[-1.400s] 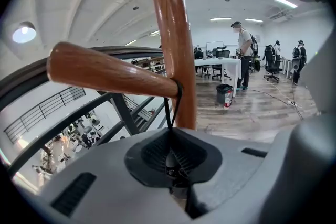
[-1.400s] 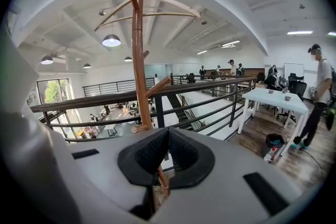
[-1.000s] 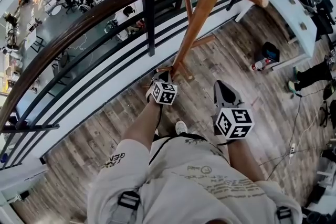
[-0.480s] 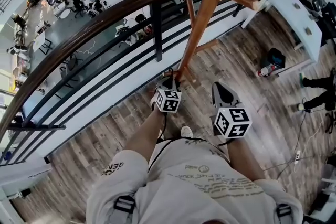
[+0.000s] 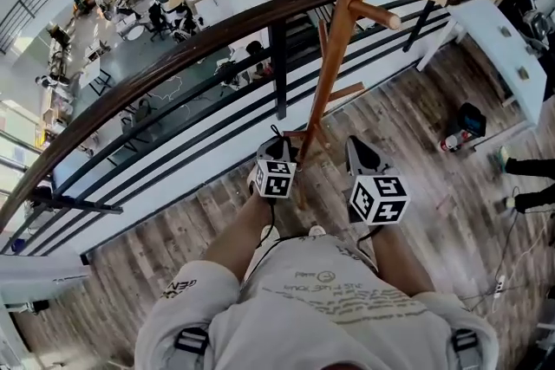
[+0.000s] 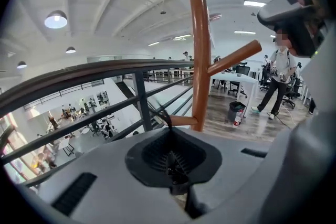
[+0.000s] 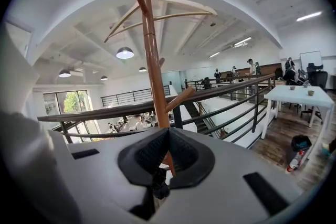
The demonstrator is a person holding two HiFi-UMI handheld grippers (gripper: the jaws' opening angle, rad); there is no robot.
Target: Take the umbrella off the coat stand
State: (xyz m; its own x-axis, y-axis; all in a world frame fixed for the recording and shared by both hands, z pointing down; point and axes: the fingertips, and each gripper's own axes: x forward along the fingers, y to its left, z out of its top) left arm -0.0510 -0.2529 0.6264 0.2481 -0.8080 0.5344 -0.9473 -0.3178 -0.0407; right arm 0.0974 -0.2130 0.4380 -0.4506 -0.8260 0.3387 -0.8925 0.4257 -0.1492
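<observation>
The person wears a cream short-sleeved T-shirt [image 5: 325,308] with dark lettering, black-buckled shoulder straps [image 5: 192,340] and white shoes [image 5: 268,235]; the pale grey left gripper [image 5: 277,139] and right gripper [image 5: 355,145] bear black-and-white marker cubes [image 5: 378,199].

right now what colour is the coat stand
Reddish-brown, glossy wood. The coat stand shows best in the left gripper view.

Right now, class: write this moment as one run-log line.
left gripper: shut on cord | cord: runs up to tip of low peg on stand | right gripper: shut | umbrella: unseen
</observation>
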